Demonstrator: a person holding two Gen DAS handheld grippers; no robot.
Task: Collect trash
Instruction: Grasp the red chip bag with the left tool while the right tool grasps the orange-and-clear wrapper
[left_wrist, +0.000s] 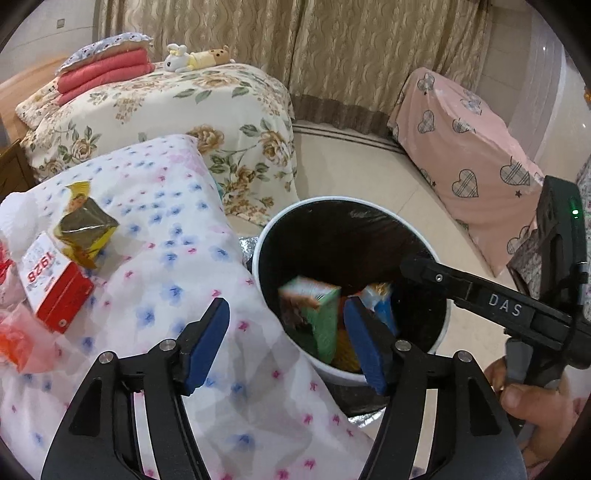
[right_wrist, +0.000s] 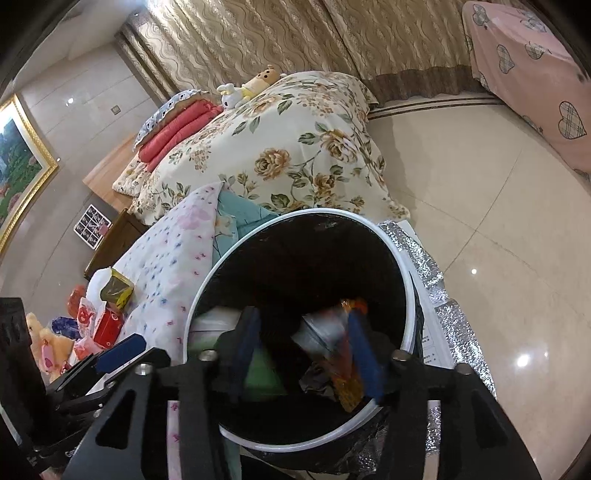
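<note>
Both tongs are spread wide and hold nothing: the right tongs (right_wrist: 308, 356) hang over the black-lined bin (right_wrist: 404, 295) at lower centre, the left tongs (left_wrist: 291, 341) straddle its rim. The remaining trash lies at the left edge of the frame on the flowered cloth (left_wrist: 177, 236): a red carton (left_wrist: 53, 291) touching a crumpled yellow-green wrapper (left_wrist: 85, 225). The carton looks light, stiff and best pinched across its flat faces, while the wrapper looks slick and crushable.

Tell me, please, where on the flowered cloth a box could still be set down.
Bare cloth runs from the red box and the yellow-green packet across to the bin. The far left edge is crowded with more wrappers. The left gripper hangs open over the bin's near rim.
</note>
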